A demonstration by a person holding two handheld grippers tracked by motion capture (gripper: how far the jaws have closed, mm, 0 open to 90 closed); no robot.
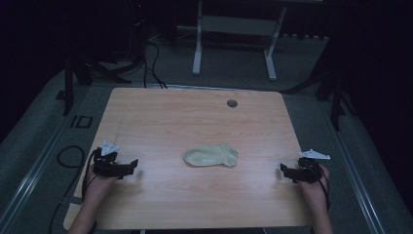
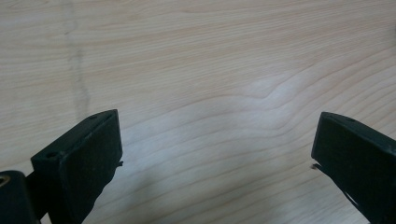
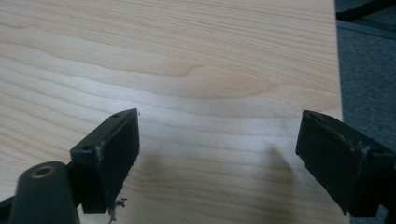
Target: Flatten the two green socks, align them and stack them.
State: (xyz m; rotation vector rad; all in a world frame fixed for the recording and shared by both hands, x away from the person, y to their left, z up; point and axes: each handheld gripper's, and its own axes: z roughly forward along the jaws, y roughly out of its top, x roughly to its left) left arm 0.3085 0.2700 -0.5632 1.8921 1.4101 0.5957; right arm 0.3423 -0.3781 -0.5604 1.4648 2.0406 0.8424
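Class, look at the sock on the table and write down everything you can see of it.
The sock is a pale yellow-green ankle sock of soft knit fabric. It lies flat on its side near the middle of the wooden table, its length running left to right. Only the tabletop touches it; both hand-held grippers sit well apart from it.

Dim room: grey carpet [image 1: 234,63] around the wooden desk [image 1: 195,122], a white frame [image 1: 234,39] at 12 o'clock, black cables [image 1: 151,58] at 11.
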